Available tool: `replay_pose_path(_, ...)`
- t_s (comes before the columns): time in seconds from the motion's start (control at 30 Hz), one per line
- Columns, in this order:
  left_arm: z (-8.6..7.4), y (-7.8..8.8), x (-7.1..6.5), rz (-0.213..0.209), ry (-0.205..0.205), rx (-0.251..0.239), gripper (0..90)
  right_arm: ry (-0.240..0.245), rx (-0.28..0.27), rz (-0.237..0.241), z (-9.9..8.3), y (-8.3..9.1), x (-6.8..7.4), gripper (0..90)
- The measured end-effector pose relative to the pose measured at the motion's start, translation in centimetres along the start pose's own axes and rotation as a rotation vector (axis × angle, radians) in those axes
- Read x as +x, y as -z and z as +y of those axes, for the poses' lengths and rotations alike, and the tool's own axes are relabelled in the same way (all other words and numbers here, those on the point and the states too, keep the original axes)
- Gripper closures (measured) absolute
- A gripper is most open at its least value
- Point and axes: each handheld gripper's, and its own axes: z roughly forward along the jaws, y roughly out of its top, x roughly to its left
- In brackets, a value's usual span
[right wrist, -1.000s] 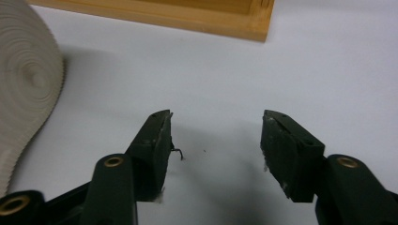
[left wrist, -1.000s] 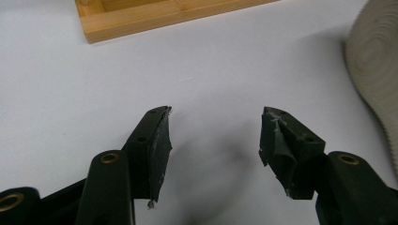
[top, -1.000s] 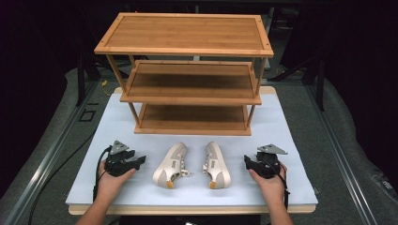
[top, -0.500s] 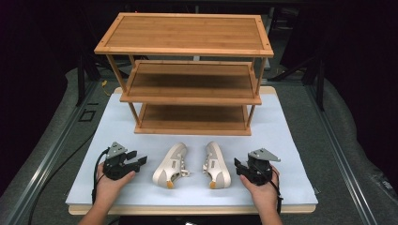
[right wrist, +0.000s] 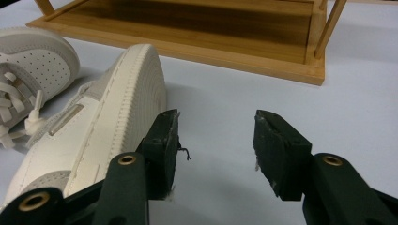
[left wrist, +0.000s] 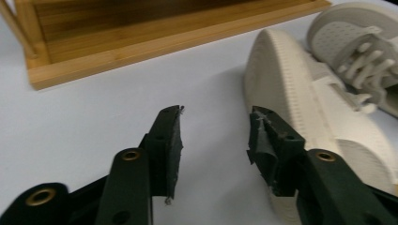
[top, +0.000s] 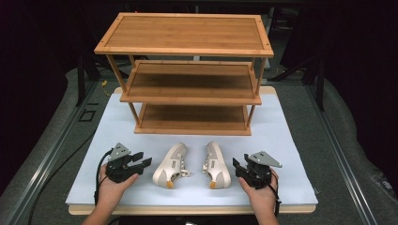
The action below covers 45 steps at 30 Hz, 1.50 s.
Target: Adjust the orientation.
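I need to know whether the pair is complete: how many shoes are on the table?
2. The left shoe lies on its side in front of the wooden rack, nearer the left gripper. The right shoe lies beside it, nearer the right gripper. The rack's visible shelves hold none.

We see the white tabletop [top: 291, 140] evenly lit from above — dark surroundings, soft shadows, and both gripper views slightly blurred.
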Motion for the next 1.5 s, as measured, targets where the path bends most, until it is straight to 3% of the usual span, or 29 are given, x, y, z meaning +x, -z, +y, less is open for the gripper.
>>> replay_pose_path(0.1, 0.1, 0.1, -0.3, -0.033, -0.009, 0.007, 63.3, -0.006, -0.017, -0.002, 0.0, 0.0, 0.0, 51.2)
replay_pose_path(0.13, 0.1, 0.1, -0.7, -0.062, -0.010, 0.016, 66.1, -0.006, -0.018, -0.002, 0.0, 0.0, 0.0, 51.5)
replay_pose_path(0.43, 0.4, 0.2, -2.2, -0.116, -0.032, 0.016, 81.1, -0.039, -0.009, 0.005, -0.1, -0.2, -0.5, 51.6)
replay_pose_path(0.6, 0.4, -0.1, -3.2, -0.146, -0.070, 0.044, 86.7, -0.049, -0.003, 0.004, -0.1, -0.2, -0.6, 51.2)
replay_pose_path(0.8, 0.3, -0.2, -3.4, -0.131, -0.092, 0.051, 89.1, -0.052, -0.001, 0.010, -0.1, -0.2, -0.6, 50.7)
replay_pose_path(0.83, 0.2, -0.2, -3.1, -0.140, -0.075, 0.050, 89.0, -0.053, -0.001, 0.010, -0.1, -0.2, -0.6, 50.7)
replay_pose_path(0.97, 0.2, -0.2, -2.9, -0.139, -0.067, 0.051, 89.0, -0.054, -0.002, 0.007, -0.1, -0.2, -0.6, 50.6)
replay_pose_path(1.5, 0.0, 0.0, -1.3, -0.092, -0.017, 0.048, 89.4, -0.054, 0.006, 0.016, -0.1, -0.2, -0.6, 52.4)
